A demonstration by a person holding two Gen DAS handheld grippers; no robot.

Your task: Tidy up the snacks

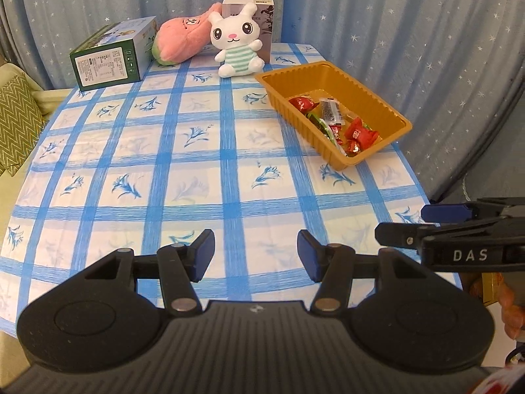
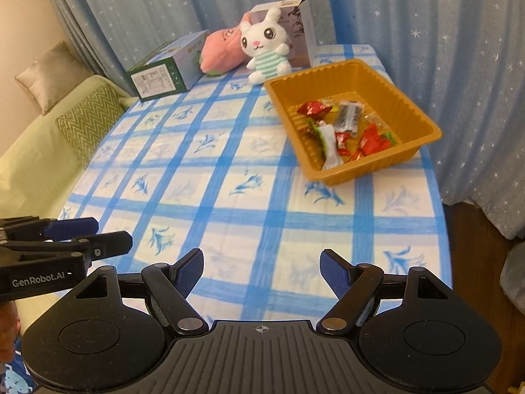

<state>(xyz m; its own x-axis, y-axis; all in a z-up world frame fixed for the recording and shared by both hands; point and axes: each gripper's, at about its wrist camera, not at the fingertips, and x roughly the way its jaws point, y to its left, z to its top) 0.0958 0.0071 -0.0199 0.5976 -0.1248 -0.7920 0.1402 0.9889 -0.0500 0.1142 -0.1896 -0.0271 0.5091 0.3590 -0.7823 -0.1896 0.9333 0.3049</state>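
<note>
An orange plastic tray (image 1: 387, 98) (image 2: 410, 105) sits at the far right of the blue-checked table. Inside it lie several wrapped snacks: red candies (image 1: 359, 133) (image 2: 374, 142), a dark bar in clear wrap (image 1: 329, 110) (image 2: 347, 116) and a green-and-white packet (image 2: 328, 141). My left gripper (image 1: 256, 256) is open and empty, low over the table's near edge. My right gripper (image 2: 261, 271) is open and empty, also at the near edge. Each gripper shows in the other's view, the right one (image 1: 426, 226) and the left one (image 2: 95, 233), side by side.
At the table's far end stand a green box (image 1: 111, 55) (image 2: 164, 74), a pink plush (image 1: 182, 37) (image 2: 223, 51), a white bunny plush (image 1: 238, 41) (image 2: 267, 49) and a tall box (image 1: 265, 29) (image 2: 302, 23). A sofa with cushions (image 2: 49, 131) lies left. Curtains surround.
</note>
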